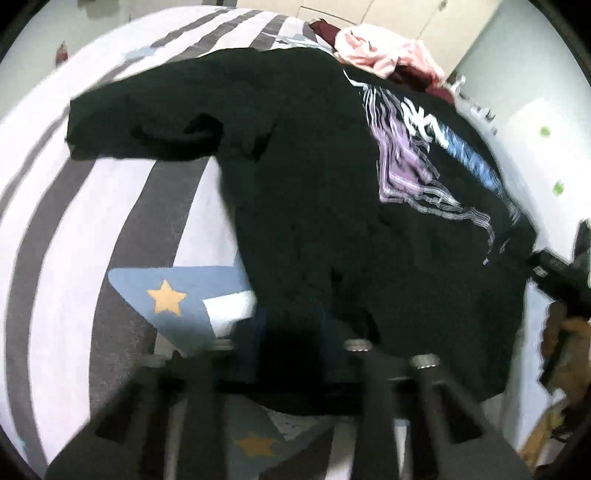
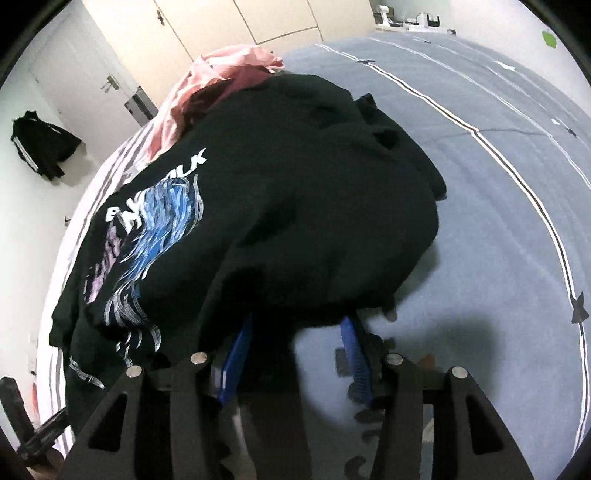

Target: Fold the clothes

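Note:
A black sweatshirt (image 1: 314, 192) with a blue, purple and white print lies rumpled on the bed; it also shows in the right wrist view (image 2: 295, 206). My left gripper (image 1: 291, 347) sits at its near hem, and the dark cloth covers the fingertips, so its jaws are hidden. My right gripper (image 2: 299, 332) has its blue fingers (image 2: 236, 354) spread apart, with the sweatshirt's edge draped over the tips. The right gripper's body also shows at the right edge of the left wrist view (image 1: 561, 273).
A pink garment (image 2: 221, 85) and a dark red one (image 1: 332, 31) are piled behind the sweatshirt. The bed (image 1: 74, 229) has a striped cover with star patches. A grey-blue quilt (image 2: 480, 221) lies to the right. Wardrobe doors (image 2: 258, 18) stand behind.

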A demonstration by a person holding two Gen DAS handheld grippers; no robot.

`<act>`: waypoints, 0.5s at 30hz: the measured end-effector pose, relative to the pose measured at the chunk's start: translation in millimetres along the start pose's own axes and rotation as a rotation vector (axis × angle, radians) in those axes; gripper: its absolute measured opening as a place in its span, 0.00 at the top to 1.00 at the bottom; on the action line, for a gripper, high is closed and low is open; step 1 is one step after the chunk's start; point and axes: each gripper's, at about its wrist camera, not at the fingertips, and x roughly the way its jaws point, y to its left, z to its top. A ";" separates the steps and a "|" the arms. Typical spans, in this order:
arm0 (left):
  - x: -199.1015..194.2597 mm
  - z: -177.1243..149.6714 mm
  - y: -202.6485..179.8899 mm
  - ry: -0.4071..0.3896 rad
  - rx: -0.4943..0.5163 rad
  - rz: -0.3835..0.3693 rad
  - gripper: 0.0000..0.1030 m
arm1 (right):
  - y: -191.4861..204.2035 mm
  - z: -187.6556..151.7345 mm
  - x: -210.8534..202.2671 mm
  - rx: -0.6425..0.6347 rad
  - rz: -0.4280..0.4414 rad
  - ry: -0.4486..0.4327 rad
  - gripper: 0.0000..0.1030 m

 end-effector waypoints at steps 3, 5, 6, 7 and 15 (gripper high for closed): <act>-7.3 11.3 5.3 -0.025 -0.012 0.020 0.97 | -5.1 -7.6 -2.1 0.017 0.008 0.022 0.54; -21.1 26.8 18.5 -0.067 -0.024 0.038 0.97 | -8.5 -15.2 -4.6 0.024 0.019 0.036 0.54; -30.0 38.6 26.5 -0.089 -0.024 0.044 0.97 | -8.0 -17.8 -6.3 0.021 0.021 0.036 0.54; -39.8 51.4 33.9 -0.112 -0.016 0.049 0.97 | -6.5 -19.3 -7.6 0.018 0.026 0.036 0.54; -71.6 149.8 83.4 -0.182 0.077 0.141 0.97 | 25.4 -13.5 -3.7 0.023 0.108 0.027 0.51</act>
